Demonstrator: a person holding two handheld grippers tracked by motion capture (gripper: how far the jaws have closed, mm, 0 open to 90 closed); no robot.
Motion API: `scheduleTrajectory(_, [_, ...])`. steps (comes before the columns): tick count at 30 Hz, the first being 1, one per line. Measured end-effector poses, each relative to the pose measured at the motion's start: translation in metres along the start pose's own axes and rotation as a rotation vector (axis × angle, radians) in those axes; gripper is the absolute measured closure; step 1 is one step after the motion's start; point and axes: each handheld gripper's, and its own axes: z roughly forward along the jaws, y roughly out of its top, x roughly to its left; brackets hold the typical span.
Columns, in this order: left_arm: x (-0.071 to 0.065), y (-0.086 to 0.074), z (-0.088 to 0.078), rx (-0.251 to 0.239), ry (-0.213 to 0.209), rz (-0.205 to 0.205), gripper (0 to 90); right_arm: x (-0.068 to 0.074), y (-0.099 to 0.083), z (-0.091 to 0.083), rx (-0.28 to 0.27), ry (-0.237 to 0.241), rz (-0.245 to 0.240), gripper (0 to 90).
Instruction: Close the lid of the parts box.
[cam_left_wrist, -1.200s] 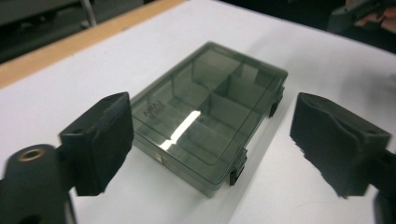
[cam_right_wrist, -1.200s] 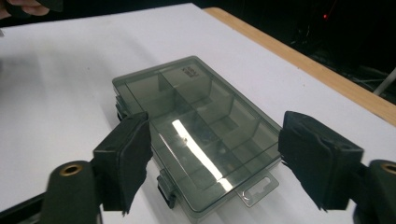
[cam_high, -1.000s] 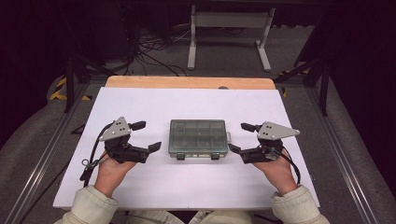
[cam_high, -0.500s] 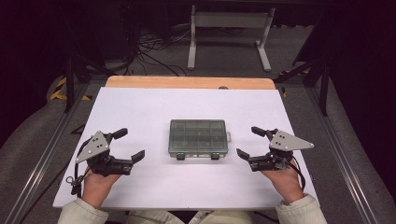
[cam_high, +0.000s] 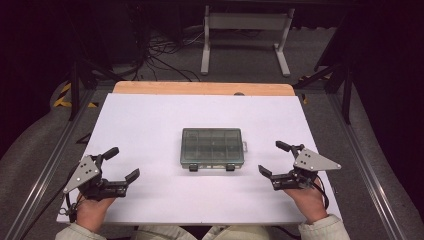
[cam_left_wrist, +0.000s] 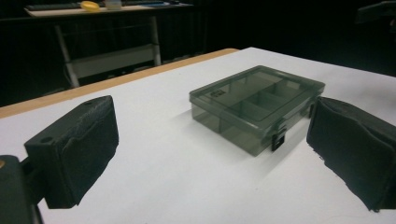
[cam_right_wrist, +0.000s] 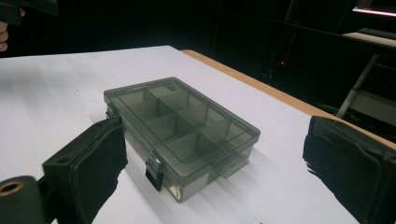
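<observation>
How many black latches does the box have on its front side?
2. The left latch and the right latch both sit on the near edge of the box, facing the person. Other sides could have more, hidden.

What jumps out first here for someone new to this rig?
The smoky translucent compartment box sits alone, lid closed, mid-way across the white table. Flanking it near the front edge, the left tongs and right tongs are both held open, aimed inward, well apart from the box.
</observation>
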Motion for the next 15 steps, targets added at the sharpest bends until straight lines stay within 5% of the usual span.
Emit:
scheduleTrajectory(11, [0.006, -0.015, 0.000, -0.004, 0.017, 0.042, 2.9, -0.009, -0.019, -0.002, 0.017, -0.024, 0.045, 5.4])
scheduleTrajectory(15, [0.006, -0.015, -0.001, -0.022, 0.002, 0.024, 2.7, -0.007, -0.018, -0.002, 0.013, -0.024, 0.042, 5.4])
